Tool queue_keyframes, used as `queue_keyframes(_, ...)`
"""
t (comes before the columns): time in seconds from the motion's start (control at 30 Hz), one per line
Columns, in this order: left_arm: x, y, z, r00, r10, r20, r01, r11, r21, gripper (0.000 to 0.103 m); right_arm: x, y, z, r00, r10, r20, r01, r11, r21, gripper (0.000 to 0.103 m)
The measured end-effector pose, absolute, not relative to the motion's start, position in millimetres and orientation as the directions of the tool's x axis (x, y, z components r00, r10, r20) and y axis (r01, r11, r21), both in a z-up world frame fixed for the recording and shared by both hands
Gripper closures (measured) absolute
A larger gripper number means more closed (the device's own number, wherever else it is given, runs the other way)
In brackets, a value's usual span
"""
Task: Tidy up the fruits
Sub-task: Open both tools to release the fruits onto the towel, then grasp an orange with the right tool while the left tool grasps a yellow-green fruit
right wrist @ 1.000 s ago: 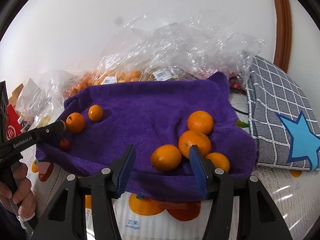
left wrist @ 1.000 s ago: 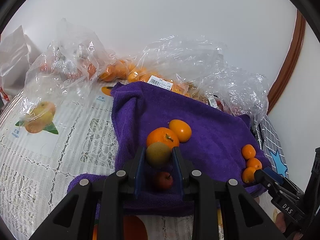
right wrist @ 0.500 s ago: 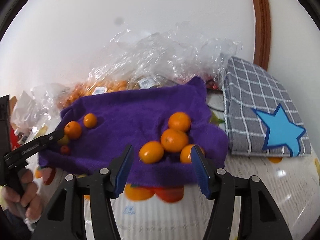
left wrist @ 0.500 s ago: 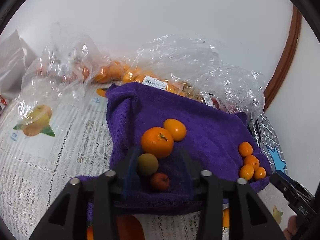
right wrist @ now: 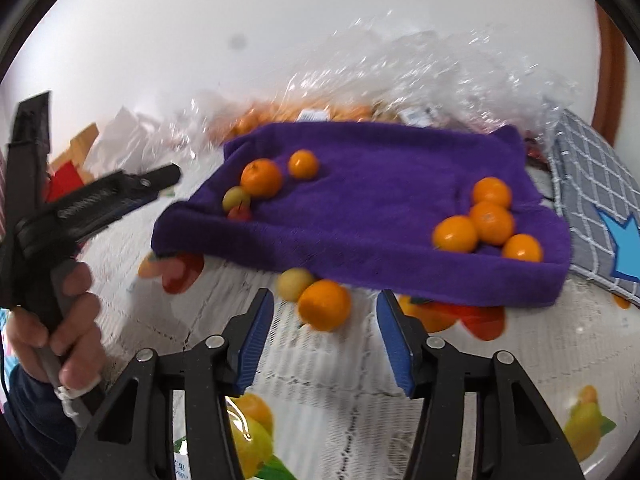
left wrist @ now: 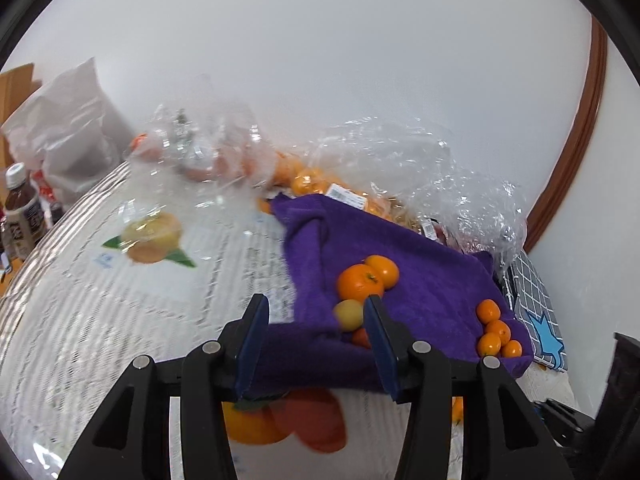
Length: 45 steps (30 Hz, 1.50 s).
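A purple towel (left wrist: 420, 264) (right wrist: 380, 184) lies on the table with fruit on it. At its left end sit two oranges (left wrist: 360, 282) (right wrist: 262, 178), a yellow-green fruit (left wrist: 349, 314) (right wrist: 236, 198) and a small red fruit (left wrist: 361, 337) (right wrist: 239, 213). At its right end sit several small oranges (left wrist: 494, 330) (right wrist: 486, 220). My left gripper (left wrist: 316, 344) is open and empty, just in front of the towel's left end. My right gripper (right wrist: 324, 336) is open and empty over the tablecloth, short of the towel's front edge.
Clear plastic bags (left wrist: 400, 172) (right wrist: 400, 76) with more oranges lie behind the towel. A grey checked cloth with a blue star (right wrist: 600, 208) lies to the right. A fruit-print lace tablecloth (left wrist: 120, 300) covers the table. Bottles (left wrist: 22, 208) and a white bag stand far left.
My left gripper opened, let go of the yellow-green fruit beside the red one, and drew back. My right gripper pulled back from the small oranges to the towel's front.
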<state>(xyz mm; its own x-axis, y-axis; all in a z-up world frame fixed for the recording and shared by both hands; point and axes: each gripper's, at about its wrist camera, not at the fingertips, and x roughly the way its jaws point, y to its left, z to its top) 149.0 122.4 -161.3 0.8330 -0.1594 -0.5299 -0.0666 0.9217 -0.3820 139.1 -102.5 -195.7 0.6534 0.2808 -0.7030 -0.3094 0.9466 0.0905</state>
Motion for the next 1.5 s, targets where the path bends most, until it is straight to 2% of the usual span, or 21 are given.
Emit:
queue_keyframes(0.27, 147, 128, -163, 0.827, -0.167, -0.537, -0.066, 0.919, -0.389, 0.056, 159, -94, -217, 0.605, 0.247, -0.757, -0.295, 0.952, 0.075, 0.061)
queue_keyframes(0.3, 148, 127, -163, 0.826, -0.171, -0.537, -0.062, 0.919, -0.389, 0.056, 160, -94, -218, 0.603, 0.242, -0.760, -0.293, 0.953, 0.071, 0.069)
queue_keyframes(0.77, 138, 107, -162, 0.823, -0.221, -0.524, 0.021, 0.933, -0.360, 0.056, 135, -131, -201, 0.671, 0.205, -0.712, -0.227, 0.972, 0.066, 0.069)
queue_keyframes(0.97, 121, 72, -161, 0.791, -0.323, -0.519, 0.189, 0.937, -0.295, 0.056, 119, -165, -190, 0.702, 0.156, -0.695, -0.170, 0.984, 0.048, 0.069)
queue_keyframes(1.07, 118, 44, -167, 0.742, -0.347, -0.573, 0.258, 0.937, -0.235, 0.056, 113, -183, -187, 0.718, 0.129, -0.684, -0.132, 0.990, 0.047, 0.069)
queue_keyframes(1.23, 131, 14, -175, 0.662, -0.382, -0.644, 0.289, 0.924, -0.252, 0.056, 104, -209, -186, 0.731, 0.095, -0.676, -0.082, 0.995, 0.051, 0.069)
queue_keyframes(1.5, 153, -21, -187, 0.608, -0.327, -0.723, 0.276, 0.941, -0.194, 0.057, 98, -232, -192, 0.725, 0.093, -0.682, -0.055, 0.995, 0.078, 0.069)
